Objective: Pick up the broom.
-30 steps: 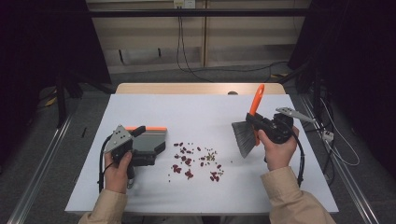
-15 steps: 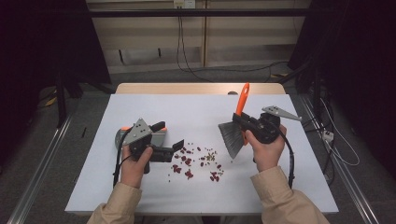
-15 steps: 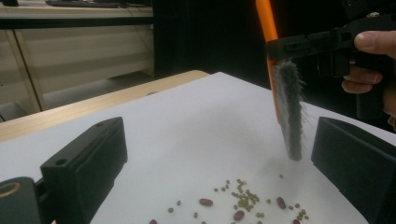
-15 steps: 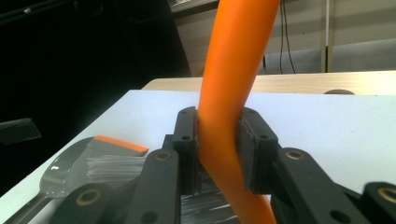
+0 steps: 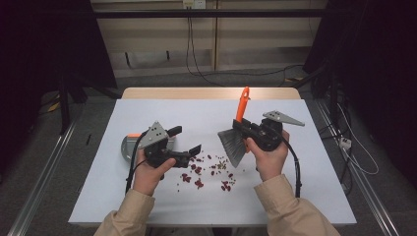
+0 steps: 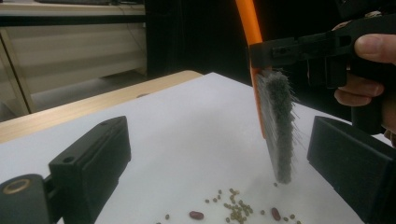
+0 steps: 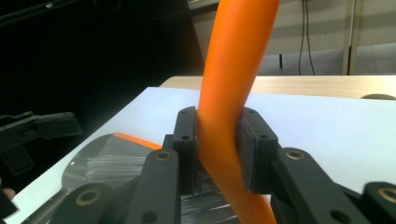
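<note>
My right gripper (image 5: 241,129): jaws pinch the brush (image 5: 235,138) by its orange handle, bristles just above the beans (image 5: 209,169).
My left gripper (image 5: 186,143): jaws spread, left of the beans.
Dustpan (image 5: 129,145): on the table (image 5: 314,162), far left.

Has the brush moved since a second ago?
Yes. The brush, clamped in the right gripper, has shifted left from the table's right edge toward the scattered beans.
</note>
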`<control>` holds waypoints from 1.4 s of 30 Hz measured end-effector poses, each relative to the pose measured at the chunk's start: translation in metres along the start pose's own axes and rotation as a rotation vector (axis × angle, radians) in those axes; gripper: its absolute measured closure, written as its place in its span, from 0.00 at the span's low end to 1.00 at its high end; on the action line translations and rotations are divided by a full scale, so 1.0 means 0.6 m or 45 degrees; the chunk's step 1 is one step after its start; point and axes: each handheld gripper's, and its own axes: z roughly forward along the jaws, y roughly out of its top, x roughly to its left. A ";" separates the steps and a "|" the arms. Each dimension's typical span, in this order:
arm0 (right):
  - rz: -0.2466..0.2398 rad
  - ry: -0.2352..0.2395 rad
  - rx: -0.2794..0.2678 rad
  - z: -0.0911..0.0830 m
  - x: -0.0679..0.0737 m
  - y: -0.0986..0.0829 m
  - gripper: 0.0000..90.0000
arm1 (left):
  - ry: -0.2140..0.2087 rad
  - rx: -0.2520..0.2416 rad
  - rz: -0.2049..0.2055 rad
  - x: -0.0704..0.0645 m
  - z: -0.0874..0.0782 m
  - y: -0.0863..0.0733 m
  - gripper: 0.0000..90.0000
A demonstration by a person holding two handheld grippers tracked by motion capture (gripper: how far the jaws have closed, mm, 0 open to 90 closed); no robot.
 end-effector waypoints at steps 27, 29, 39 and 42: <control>-0.027 0.103 0.028 0.062 0.075 -0.014 0.79 | -0.046 0.065 -0.091 -0.004 0.037 0.000 0.27; -0.033 0.102 0.030 0.065 0.078 -0.015 0.79 | -0.054 0.054 -0.117 -0.002 0.035 0.002 0.31; -0.035 0.121 0.036 0.073 0.084 -0.017 0.79 | -0.042 0.081 -0.143 -0.001 0.037 -0.001 0.61; -0.034 0.125 0.040 0.074 0.085 -0.018 0.79 | -0.057 0.077 -0.152 0.002 0.035 -0.002 0.73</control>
